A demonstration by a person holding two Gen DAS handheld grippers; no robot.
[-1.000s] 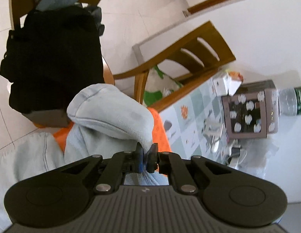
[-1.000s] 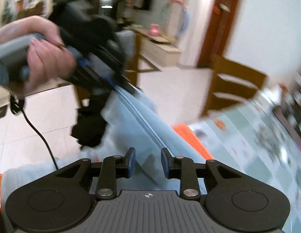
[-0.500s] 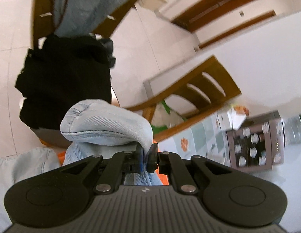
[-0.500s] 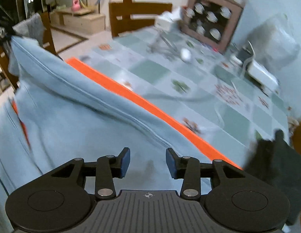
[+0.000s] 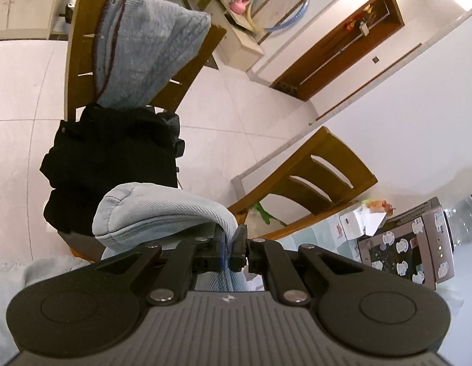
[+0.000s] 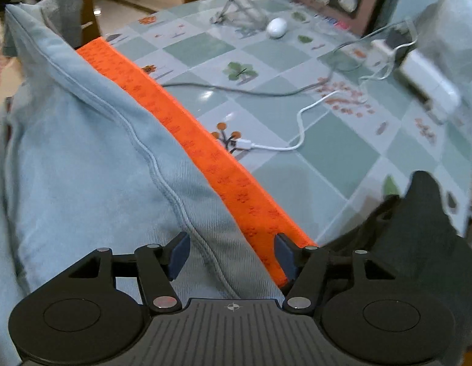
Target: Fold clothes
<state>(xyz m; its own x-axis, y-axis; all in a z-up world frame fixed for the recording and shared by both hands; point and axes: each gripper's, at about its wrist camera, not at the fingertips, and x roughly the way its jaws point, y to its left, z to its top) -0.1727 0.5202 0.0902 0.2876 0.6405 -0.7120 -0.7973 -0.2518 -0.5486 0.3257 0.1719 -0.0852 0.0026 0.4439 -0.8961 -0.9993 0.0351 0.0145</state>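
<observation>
Light blue jeans lie spread over an orange mat on the table, one leg pulled up toward the top left of the right wrist view. My left gripper is shut on a fold of the jeans, which bulges up above its fingers. My right gripper hovers low over the jeans' seam near the mat's edge. Its jaws are opening, and the fabric lies under the gap without being pinched.
A checkered tablecloth carries a white cable, a white mouse and a power strip. Dark clothing lies at the right. Two wooden chairs stand beyond; one holds a grey garment and black clothes. A sticker-covered box sits on the table.
My right gripper swung from facing the room down onto the jeans on the table and its jaws spread wider. My left gripper rose and tilted up, still clamping the jeans' fold.
</observation>
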